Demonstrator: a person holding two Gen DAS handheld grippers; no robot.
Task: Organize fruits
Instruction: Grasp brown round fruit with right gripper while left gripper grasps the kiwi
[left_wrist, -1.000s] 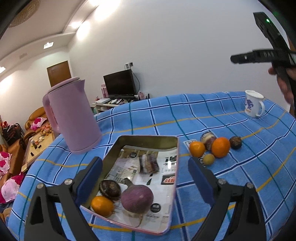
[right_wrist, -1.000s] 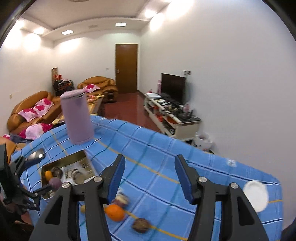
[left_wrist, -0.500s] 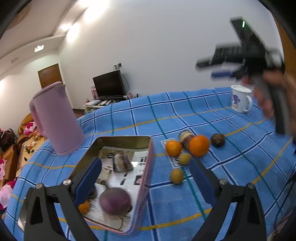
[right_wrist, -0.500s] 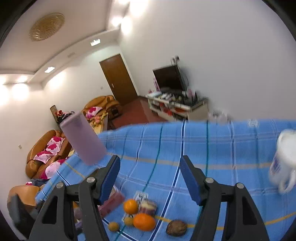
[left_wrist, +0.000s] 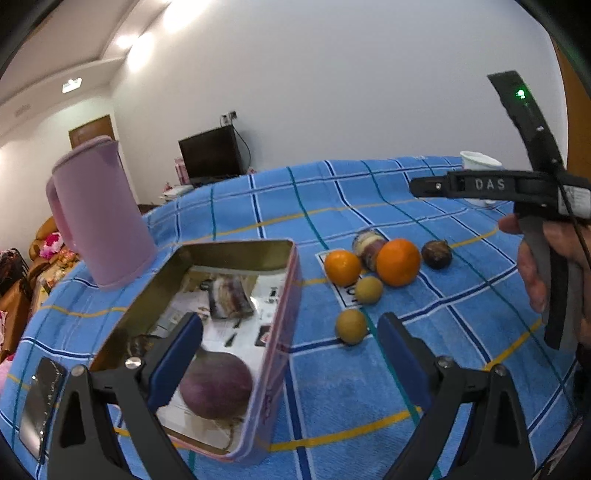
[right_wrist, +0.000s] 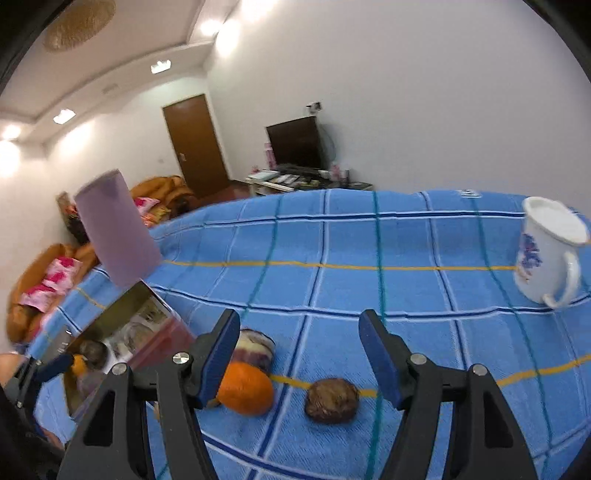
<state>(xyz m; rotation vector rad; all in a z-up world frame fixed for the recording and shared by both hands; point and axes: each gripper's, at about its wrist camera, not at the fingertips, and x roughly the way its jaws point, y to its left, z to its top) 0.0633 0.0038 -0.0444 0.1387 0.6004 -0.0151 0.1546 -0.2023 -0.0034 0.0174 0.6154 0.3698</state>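
Note:
A pink tin box lies open on the blue checked cloth, holding a round purple fruit and other pieces partly hidden by my fingers. My left gripper hangs open over the tin's right wall, gripping nothing. To the right of the tin lie two oranges, a purple-and-white piece, a dark brown fruit and two small yellow fruits. My right gripper is open and empty above the dark fruit and the orange.
A tall pink pitcher stands behind the tin. A white mug stands at the far right of the table. A phone lies left of the tin. A hand holds the right gripper's handle.
The right gripper has dropped towards the loose fruits and rolled, and its jaws stand wider. The left gripper has shifted right and a little down, so the tin sits further left in its view.

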